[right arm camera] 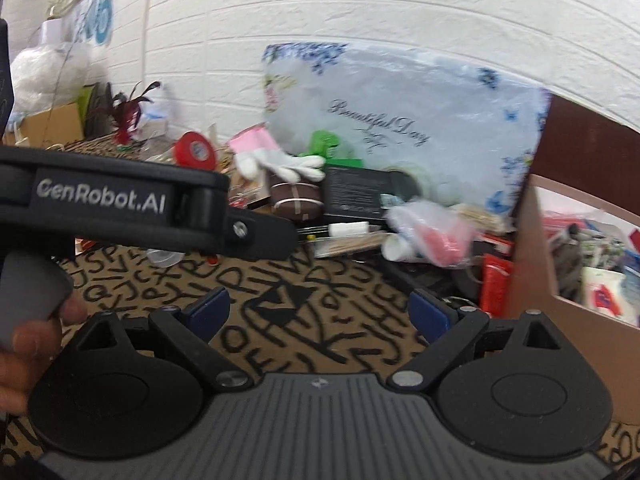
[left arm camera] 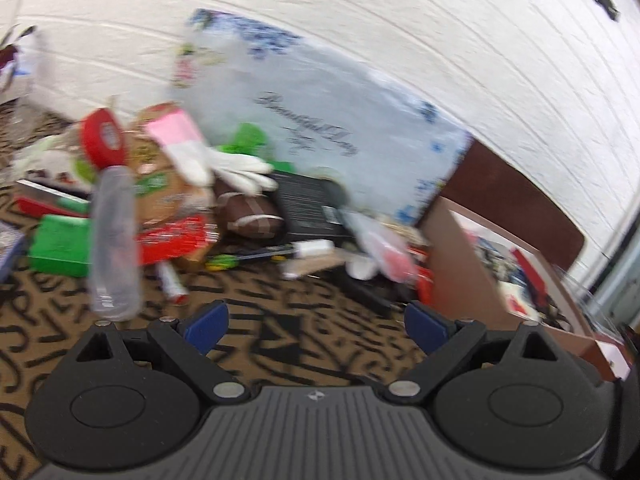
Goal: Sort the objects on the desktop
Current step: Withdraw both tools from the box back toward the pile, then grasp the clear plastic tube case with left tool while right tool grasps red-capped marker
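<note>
A cluttered pile lies on the letter-print tablecloth (left arm camera: 304, 332). It holds a clear plastic bottle (left arm camera: 114, 240), a red tape roll (left arm camera: 104, 142), a pink-and-white glove (left arm camera: 200, 152), a small brown football (left arm camera: 250, 214), a black box (left arm camera: 310, 206) and a green block (left arm camera: 60, 246). My left gripper (left arm camera: 316, 324) is open and empty, a little short of the pile. My right gripper (right arm camera: 320, 314) is open and empty over the cloth. The left gripper's body (right arm camera: 120, 204) crosses the right wrist view at the left. The football (right arm camera: 298, 198), glove (right arm camera: 276, 158) and tape roll (right arm camera: 196, 152) also show there.
A brown cardboard box (right arm camera: 532, 264) with mixed items stands at the right, also in the left wrist view (left arm camera: 460, 256). A large flowered plastic package (right arm camera: 400, 120) leans on the white brick wall. A clear bag with red contents (right arm camera: 434, 236) and a plant (right arm camera: 126, 114) lie further back.
</note>
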A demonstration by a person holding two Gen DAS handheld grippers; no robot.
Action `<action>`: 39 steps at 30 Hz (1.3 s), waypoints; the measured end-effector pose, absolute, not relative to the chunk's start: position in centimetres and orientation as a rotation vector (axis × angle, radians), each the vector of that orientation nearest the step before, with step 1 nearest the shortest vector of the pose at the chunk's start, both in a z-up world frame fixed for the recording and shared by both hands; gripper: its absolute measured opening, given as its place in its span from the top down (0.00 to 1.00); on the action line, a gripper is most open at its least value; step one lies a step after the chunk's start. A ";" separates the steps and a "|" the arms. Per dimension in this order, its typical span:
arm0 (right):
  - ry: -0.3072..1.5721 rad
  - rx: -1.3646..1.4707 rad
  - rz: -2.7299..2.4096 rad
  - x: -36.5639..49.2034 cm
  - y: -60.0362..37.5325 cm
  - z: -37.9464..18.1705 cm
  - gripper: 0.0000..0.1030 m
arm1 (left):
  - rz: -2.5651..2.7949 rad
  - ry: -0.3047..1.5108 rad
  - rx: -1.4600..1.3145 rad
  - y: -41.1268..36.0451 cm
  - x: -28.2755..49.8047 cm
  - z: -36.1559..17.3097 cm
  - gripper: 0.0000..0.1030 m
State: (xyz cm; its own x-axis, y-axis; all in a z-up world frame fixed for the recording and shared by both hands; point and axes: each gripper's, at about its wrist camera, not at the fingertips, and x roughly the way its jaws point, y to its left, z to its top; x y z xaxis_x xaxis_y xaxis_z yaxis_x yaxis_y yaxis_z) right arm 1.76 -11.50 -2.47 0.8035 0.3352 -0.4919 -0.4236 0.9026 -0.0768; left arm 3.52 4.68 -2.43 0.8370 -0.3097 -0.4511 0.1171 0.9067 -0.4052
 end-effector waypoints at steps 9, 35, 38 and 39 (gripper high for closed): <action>0.550 -0.190 0.530 5.1 -7.2 -4.3 0.10 | -0.050 0.542 -0.421 11.2 6.4 -4.5 0.08; 0.618 -0.294 0.645 13.4 1.5 -8.8 0.80 | 0.004 0.658 -0.479 15.1 10.5 -8.6 0.55; 0.623 -0.299 0.651 12.8 1.1 -8.6 0.87 | -0.009 0.679 -0.456 14.6 10.1 -8.4 0.55; 0.630 -0.300 0.652 12.4 0.8 -8.5 0.87 | -0.017 0.688 -0.451 14.4 9.8 -8.3 0.55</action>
